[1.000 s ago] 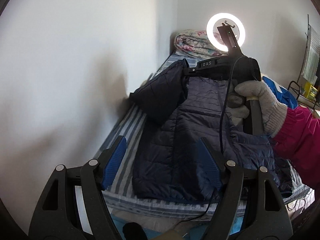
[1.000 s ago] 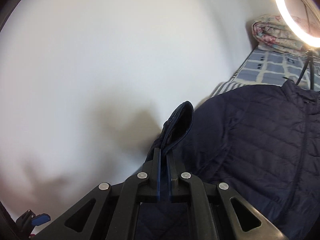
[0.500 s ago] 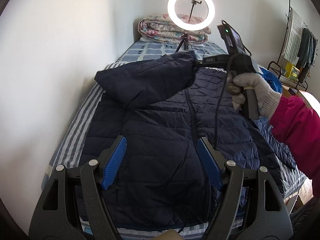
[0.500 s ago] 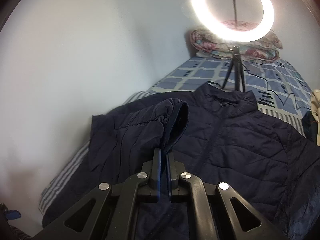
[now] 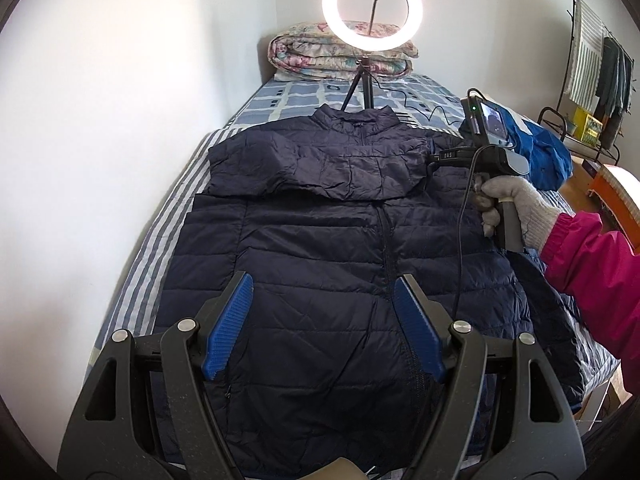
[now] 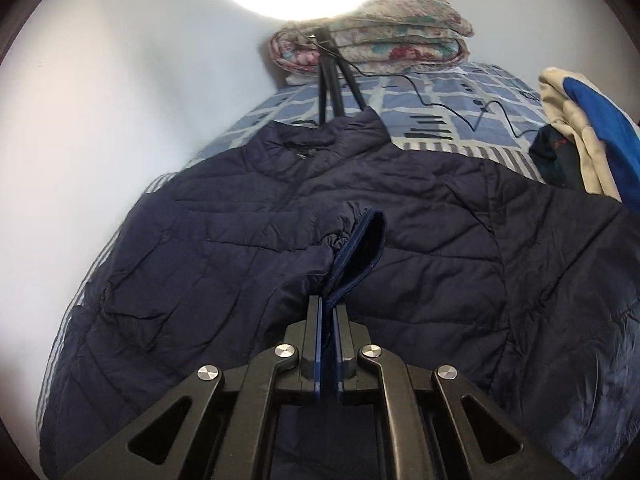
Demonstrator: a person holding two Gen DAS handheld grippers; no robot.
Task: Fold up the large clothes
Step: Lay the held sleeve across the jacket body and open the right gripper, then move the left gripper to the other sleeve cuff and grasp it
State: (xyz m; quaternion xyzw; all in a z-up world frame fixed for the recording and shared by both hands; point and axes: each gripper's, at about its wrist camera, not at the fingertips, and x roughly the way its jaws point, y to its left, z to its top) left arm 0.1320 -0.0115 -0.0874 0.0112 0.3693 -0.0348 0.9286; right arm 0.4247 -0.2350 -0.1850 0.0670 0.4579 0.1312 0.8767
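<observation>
Jacket first: the navy quilted puffer jacket lies front-up and zipped along the bed, collar toward the head end, its left side running close to the wall-side edge of the striped sheet. I have its sleeve folded across the chest, with the cuff pinched in my right gripper, whose jaws are clamped tight on the fabric. My gloved right hand holds that tool above the jacket's right shoulder, toward the open edge of the bed. My left gripper hangs over the lower half of the jacket with its blue pads spread wide and nothing between them. At the head of the bed I see a ring light on a tripod just beyond the collar, and behind it a folded floral quilt against the wall. A blue garment is heaped at the open edge near the head end.
</observation>
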